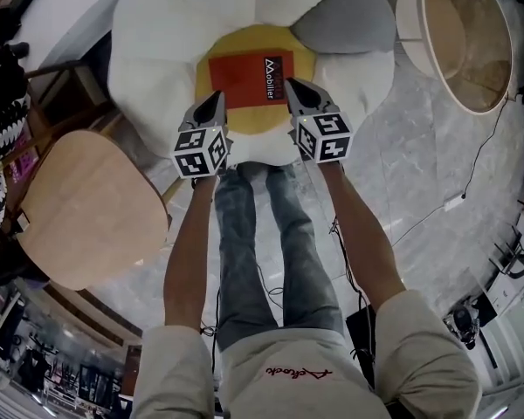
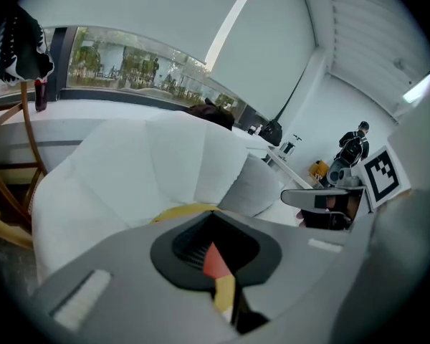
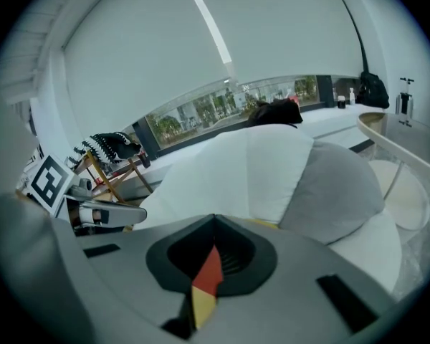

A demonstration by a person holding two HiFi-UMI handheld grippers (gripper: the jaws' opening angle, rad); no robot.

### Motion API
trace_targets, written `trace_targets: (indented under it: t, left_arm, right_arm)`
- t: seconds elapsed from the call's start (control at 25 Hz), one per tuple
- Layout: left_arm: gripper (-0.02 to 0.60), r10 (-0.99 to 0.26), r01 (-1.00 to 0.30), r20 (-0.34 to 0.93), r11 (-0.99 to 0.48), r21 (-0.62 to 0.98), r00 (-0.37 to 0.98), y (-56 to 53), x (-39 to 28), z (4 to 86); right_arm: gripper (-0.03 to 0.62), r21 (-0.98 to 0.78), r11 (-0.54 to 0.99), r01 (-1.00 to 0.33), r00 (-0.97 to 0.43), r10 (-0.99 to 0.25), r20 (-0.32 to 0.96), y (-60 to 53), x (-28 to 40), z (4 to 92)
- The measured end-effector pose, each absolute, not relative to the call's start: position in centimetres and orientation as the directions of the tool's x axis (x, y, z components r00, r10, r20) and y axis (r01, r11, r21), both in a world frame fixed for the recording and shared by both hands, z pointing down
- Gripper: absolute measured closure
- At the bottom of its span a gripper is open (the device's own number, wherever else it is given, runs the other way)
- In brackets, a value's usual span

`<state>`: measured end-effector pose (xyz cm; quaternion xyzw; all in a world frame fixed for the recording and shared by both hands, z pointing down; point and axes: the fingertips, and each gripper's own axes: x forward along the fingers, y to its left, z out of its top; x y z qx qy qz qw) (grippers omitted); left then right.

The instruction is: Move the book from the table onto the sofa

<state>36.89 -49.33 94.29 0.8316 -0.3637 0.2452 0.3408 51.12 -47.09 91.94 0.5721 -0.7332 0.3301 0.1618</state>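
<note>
The red book [image 1: 249,79] lies flat on the yellow centre cushion [image 1: 255,125] of the white flower-shaped sofa [image 1: 157,51]. My left gripper [image 1: 217,99] hangs over the book's left edge and my right gripper [image 1: 293,87] over its right edge. Both are shut with nothing between the jaws, and both are held above the book. In the left gripper view the closed jaws [image 2: 216,228] fill the foreground, with a sliver of the red book [image 2: 213,262] showing through them. The right gripper view [image 3: 215,228] shows the same red sliver [image 3: 211,269] with yellow below it.
A grey cushion [image 1: 345,20] rests on the sofa's far right petal. A round wooden table [image 1: 87,208] stands at the left, and a pale round side table [image 1: 472,33] at the upper right. A cable with a plug [image 1: 454,203] runs over the marble floor.
</note>
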Motion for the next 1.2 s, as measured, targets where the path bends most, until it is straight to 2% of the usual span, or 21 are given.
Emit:
trace_targets:
  t: [0.36, 0.96, 1.2]
  left_arm:
    - [0.572, -0.498, -0.751, 0.579, -0.553, 0.362, 0.646, -49.3, 37.5, 83.0]
    - [0.572, -0.691, -0.764, 0.347, -0.631, 0.137, 0.633, -55.1, 35.5, 57.8]
    - [0.572, -0.727, -0.766, 0.251, -0.631, 0.122, 0.639, -54.9, 34.9, 50.1]
  right_arm:
    - [0.585, -0.238, 0.186, -0.953, -0.286, -0.807, 0.517, -47.6, 50.4, 80.3]
    - [0.585, -0.061, 0.258, -0.964, -0.264, -0.929, 0.26, -51.2, 53.0, 55.8]
    - [0.585, 0.002, 0.27, -0.963, -0.266, -0.95, 0.165, -51.2, 53.3, 47.9]
